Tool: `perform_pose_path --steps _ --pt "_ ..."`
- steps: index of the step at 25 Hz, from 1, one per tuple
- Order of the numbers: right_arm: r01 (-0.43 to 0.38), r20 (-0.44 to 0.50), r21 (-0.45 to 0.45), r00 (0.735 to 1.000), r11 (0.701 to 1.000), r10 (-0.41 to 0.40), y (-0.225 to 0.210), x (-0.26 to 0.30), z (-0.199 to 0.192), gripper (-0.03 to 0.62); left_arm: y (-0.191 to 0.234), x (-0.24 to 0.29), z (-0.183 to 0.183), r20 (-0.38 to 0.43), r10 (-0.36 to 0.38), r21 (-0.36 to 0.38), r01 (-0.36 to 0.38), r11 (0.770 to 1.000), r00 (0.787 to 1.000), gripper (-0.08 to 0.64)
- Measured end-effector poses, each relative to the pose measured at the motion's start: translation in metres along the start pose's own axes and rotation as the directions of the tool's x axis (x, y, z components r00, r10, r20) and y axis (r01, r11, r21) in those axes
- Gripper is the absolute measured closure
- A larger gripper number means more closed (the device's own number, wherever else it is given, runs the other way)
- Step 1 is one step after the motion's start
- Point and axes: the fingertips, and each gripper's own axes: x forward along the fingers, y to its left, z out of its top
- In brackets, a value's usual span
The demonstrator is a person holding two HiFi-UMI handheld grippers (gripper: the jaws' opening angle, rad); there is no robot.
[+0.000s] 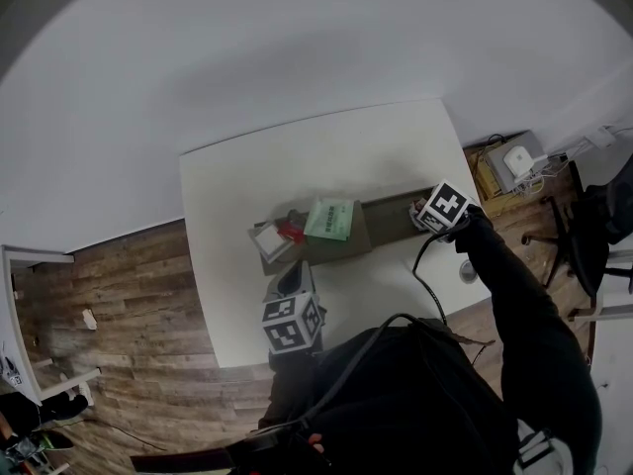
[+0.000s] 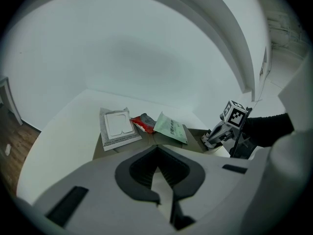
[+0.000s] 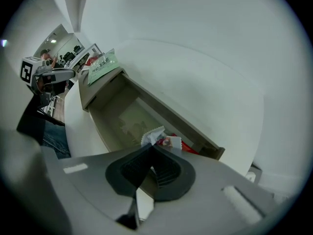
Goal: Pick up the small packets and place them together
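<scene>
A shallow brown cardboard tray (image 1: 391, 206) lies on the white table (image 1: 237, 176). At its left end lie a silver-white packet (image 1: 268, 239), a red packet (image 1: 291, 232) and a green packet (image 1: 329, 218), close together. My right gripper (image 3: 152, 147) points steeply down into the tray's right end, shut on a small red-and-white packet (image 3: 164, 140) with a crinkled edge. My left gripper (image 2: 156, 148) hovers just in front of the tray, jaws together with nothing between them. From it I see the silver-white packet (image 2: 117, 125), the red packet (image 2: 142, 122) and the green packet (image 2: 171, 128).
The table's front edge runs just behind my left gripper (image 1: 294, 277). On the wooden floor to the right stand an open box with a white device (image 1: 509, 161) and an office chair (image 1: 593, 216). A black cable (image 1: 427, 275) trails from my right gripper (image 1: 422, 212).
</scene>
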Motion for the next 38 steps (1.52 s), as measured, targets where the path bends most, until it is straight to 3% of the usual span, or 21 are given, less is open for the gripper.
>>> perform_pose_path --steps 9,16,25,38 --pt "0.051 0.106 -0.032 0.993 0.998 -0.047 0.007 -0.049 0.018 0.589 -0.002 -0.001 0.003 0.009 -0.004 0.005 0.004 1.000 1.000 0.561" --pt "0.076 0.246 -0.129 0.968 0.989 -0.042 0.034 -0.088 0.062 0.589 -0.005 -0.007 0.004 0.024 0.000 0.010 0.000 1.000 1.000 0.561" --pt "0.013 0.328 -0.320 0.939 0.947 0.098 0.114 -0.096 0.123 0.589 -0.001 -0.022 -0.001 0.047 0.028 -0.007 -0.027 1.000 0.998 0.561" --pt "-0.186 0.225 -0.452 0.923 0.873 0.313 0.208 -0.039 0.159 0.588 0.010 -0.038 -0.011 0.063 0.070 -0.044 -0.067 0.997 0.996 0.561"
